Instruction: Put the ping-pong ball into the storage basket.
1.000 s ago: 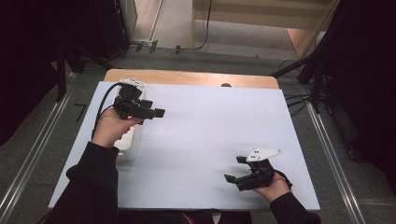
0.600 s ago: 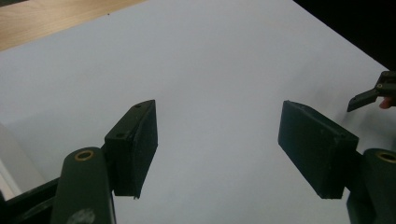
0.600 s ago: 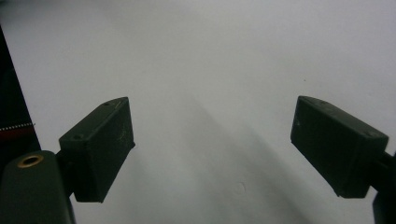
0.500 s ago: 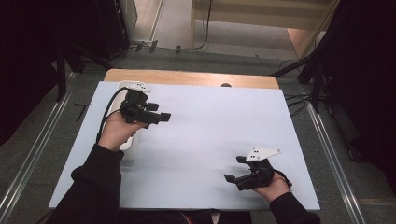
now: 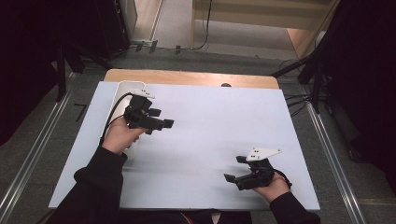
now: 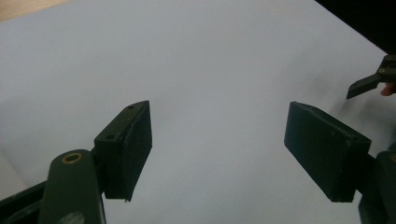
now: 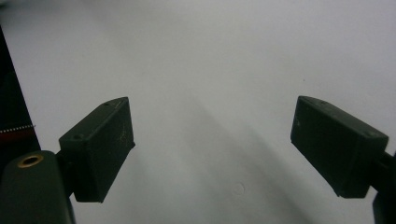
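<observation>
Pale blue surface (image 5: 201,135), white tray (image 5: 122,95) at its ten o'clock edge. Left tool (image 5: 163,123) just at three o'clock of tray, jaws apart and just been opening, nothing between. Right tool (image 5: 231,170) at five o'clock, well apart, jaws wide, empty.

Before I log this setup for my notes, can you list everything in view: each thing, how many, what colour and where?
Table cover: one, pale blue-white, laid over the table.
Wooden tabletop: one, light brown, bare strip along the far edge.
White object: one, white, elongated, at the table's left edge, partly under the left hand; I cannot tell what it is.
Floor rails: two, metal, on the grey floor at either side of the table.
Left tongs: one, black, held above the cover's left part, jaws apart with nothing between them, just been opening.
Right tongs: one, black with a grey plate, near front right, jaws apart, empty.
Sleeves: two, black.
</observation>
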`<state>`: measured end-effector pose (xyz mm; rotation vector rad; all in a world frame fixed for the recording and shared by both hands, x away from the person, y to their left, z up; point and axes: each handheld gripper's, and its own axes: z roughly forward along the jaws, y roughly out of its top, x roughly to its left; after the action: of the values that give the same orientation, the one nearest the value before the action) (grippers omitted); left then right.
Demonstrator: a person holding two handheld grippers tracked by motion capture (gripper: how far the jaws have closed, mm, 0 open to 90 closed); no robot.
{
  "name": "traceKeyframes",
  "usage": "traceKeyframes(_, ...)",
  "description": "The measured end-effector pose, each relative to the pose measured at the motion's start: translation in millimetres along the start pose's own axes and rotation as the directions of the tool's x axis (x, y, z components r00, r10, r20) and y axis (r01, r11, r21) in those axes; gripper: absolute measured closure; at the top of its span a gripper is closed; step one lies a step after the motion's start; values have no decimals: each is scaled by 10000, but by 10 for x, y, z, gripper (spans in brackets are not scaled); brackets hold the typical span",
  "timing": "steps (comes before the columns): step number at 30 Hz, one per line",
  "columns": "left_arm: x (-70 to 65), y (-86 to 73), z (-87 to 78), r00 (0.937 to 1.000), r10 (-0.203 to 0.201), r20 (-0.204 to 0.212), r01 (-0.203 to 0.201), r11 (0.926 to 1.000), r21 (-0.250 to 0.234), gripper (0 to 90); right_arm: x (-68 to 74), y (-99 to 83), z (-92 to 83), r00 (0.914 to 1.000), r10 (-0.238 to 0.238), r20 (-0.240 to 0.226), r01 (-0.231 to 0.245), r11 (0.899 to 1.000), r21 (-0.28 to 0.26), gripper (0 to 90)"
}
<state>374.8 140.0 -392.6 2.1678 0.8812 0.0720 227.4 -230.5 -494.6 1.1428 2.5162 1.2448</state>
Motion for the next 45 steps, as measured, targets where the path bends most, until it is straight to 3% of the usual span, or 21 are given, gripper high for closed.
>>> traceKeyframes(14,-146,-158,54,9993,206,316,-205,9998,-39,238,3,-5,-5,10000,57,12,-57,10000,-49,118)
traceKeyframes(24,-219,-304,52,9991,370,183,-363,9986,-383,237,3,-6,-5,10000,58,17,-58,10000,-46,118)
traceKeyframes(32,-241,-401,60,9988,401,270,-398,9991,-134,237,0,-6,-8,10000,51,42,-51,10000,-10,118)
traceKeyframes(40,-277,-482,59,9987,449,231,-445,9988,-189,236,3,-10,-11,9999,60,106,-59,10000,-13,118)
traceKeyframes(45,-308,-549,66,9977,520,441,-516,9986,-104,201,2,-14,-14,9999,51,99,-51,10000,23,118)
